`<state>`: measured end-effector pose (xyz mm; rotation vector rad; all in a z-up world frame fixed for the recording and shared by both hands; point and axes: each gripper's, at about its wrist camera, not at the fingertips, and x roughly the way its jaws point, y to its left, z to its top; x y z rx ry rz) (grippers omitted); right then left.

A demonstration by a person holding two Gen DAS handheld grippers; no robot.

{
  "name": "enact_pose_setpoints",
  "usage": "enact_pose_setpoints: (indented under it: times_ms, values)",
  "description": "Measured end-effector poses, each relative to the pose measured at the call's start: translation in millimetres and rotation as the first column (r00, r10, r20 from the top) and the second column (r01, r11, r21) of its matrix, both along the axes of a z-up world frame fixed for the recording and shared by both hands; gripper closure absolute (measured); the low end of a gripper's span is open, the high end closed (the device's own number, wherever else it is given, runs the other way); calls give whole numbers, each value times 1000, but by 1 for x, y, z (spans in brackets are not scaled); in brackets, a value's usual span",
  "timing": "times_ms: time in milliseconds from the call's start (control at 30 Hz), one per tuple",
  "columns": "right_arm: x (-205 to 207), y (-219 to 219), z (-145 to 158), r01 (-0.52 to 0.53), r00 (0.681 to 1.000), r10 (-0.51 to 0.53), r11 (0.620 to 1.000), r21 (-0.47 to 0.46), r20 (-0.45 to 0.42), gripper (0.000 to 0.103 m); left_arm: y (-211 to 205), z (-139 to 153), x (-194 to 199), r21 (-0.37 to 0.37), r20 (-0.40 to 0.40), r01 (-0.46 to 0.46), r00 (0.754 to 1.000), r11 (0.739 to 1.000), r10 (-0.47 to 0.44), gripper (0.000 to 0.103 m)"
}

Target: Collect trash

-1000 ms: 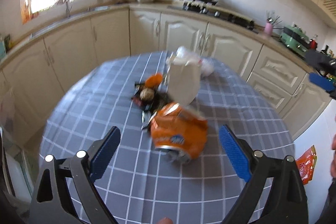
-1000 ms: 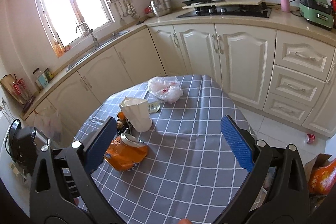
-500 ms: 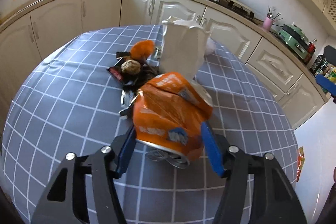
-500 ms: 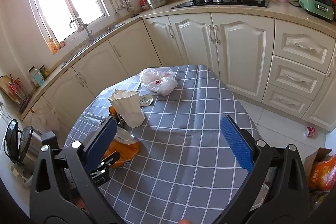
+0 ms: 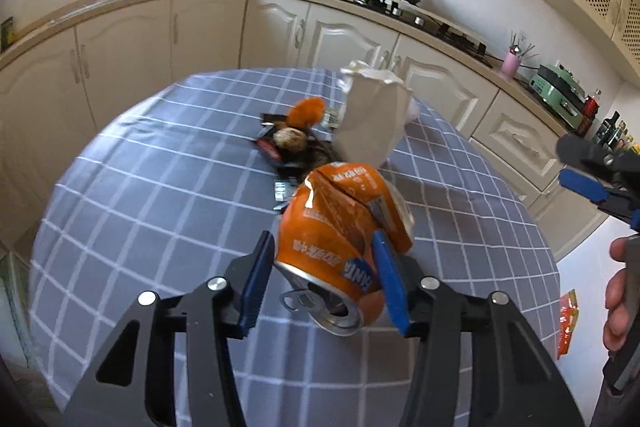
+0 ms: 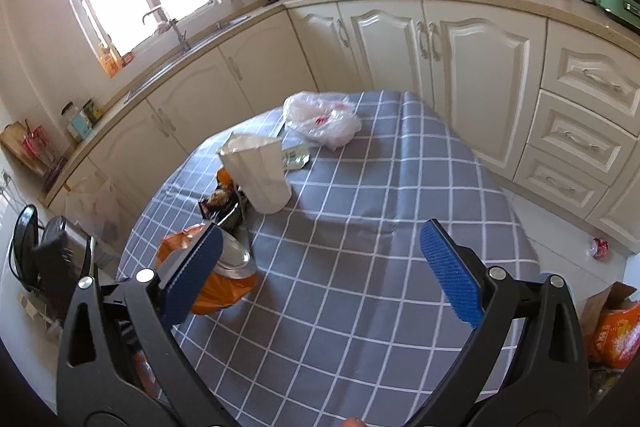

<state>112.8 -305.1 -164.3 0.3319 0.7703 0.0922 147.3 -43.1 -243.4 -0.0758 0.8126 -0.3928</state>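
Two blue pads of left gripper (image 5: 326, 277) closing on crushed orange can (image 5: 340, 231), just in front of white paper cup (image 5: 374, 119) on checked tablecloth (image 5: 160, 195). Best squeezed squarely across dented body before lifting. Right gripper (image 6: 320, 271) spread wide, empty, beside cup.

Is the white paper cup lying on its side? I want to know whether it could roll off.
No: the white paper cup stands upright on the grey checked tablecloth, open mouth up.
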Motion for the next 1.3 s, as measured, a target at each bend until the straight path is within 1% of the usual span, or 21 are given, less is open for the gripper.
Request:
enact_pose_setpoints:
  times_ms: [200,333,367,400,433,533,567,600,733,800,867,933,967,1000,1033,1100,1133,1200,1233,1267,1300]
  values:
    - [15,29,-22,-75,995,75,997,-7,-60,6,32,5,-7,20,23,-66,998,998,65,54]
    - [29,52,-36,-126,988,123,992,-24,-95,6,44,3,-5,30,18,-82,997,996,81,52]
    - [33,56,-38,-134,986,131,991,-25,-101,6,45,0,-3,37,17,-87,996,995,87,49]
    - [36,61,-41,-143,985,140,989,-22,-104,6,46,-3,0,43,16,-97,995,994,97,39]
    - [39,64,-41,-146,984,143,989,-21,-105,6,48,-7,3,29,8,-105,994,994,104,39]
    - [46,72,-43,-161,982,158,987,-20,-104,6,49,-22,11,-7,-35,-90,995,996,90,42]
    - [47,74,-43,-165,981,162,986,-24,-104,6,49,-23,11,-19,-38,-87,996,996,86,45]
    - [48,76,-43,-167,981,164,986,-28,-104,6,50,-21,11,-31,-34,-85,996,996,84,48]
    - [59,84,-48,-177,979,172,983,-40,-107,6,54,-21,10,-64,-34,-82,996,995,79,50]
    - [66,89,-53,-187,977,179,980,-67,-116,7,56,-19,8,-57,-20,-89,996,994,88,51]
    - [74,93,-58,-196,974,183,976,-91,-133,17,61,-17,6,-52,-8,-99,995,994,99,52]
    - [83,97,-65,-206,970,186,971,-124,-153,34,67,-14,5,-52,-1,-112,994,992,112,52]
    - [88,99,-68,-213,968,189,967,-142,-165,39,70,-13,5,-53,3,-120,993,991,120,52]
    - [93,103,-74,-226,963,195,961,-160,-184,46,74,-10,4,-51,10,-130,991,990,131,52]
    - [96,105,-76,-234,961,203,959,-162,-189,49,76,-8,3,-51,16,-137,990,989,138,52]
    - [100,114,-78,-252,958,220,952,-175,-183,52,80,-4,3,-53,23,-146,989,988,147,52]
    - [102,120,-78,-267,956,235,945,-188,-175,62,82,-3,3,-53,27,-151,988,987,153,52]
    - [106,128,-80,-280,954,247,936,-212,-168,73,83,-1,3,-52,31,-157,987,986,158,52]
    - [107,131,-81,-278,955,241,930,-240,-170,82,82,1,3,-53,31,-158,987,986,160,52]
    - [107,133,-82,-278,957,241,923,-267,-163,86,83,2,3,-53,31,-159,986,986,161,52]
    - [108,132,-82,-284,955,249,924,-257,-160,90,82,2,2,-54,33,-160,986,986,162,52]
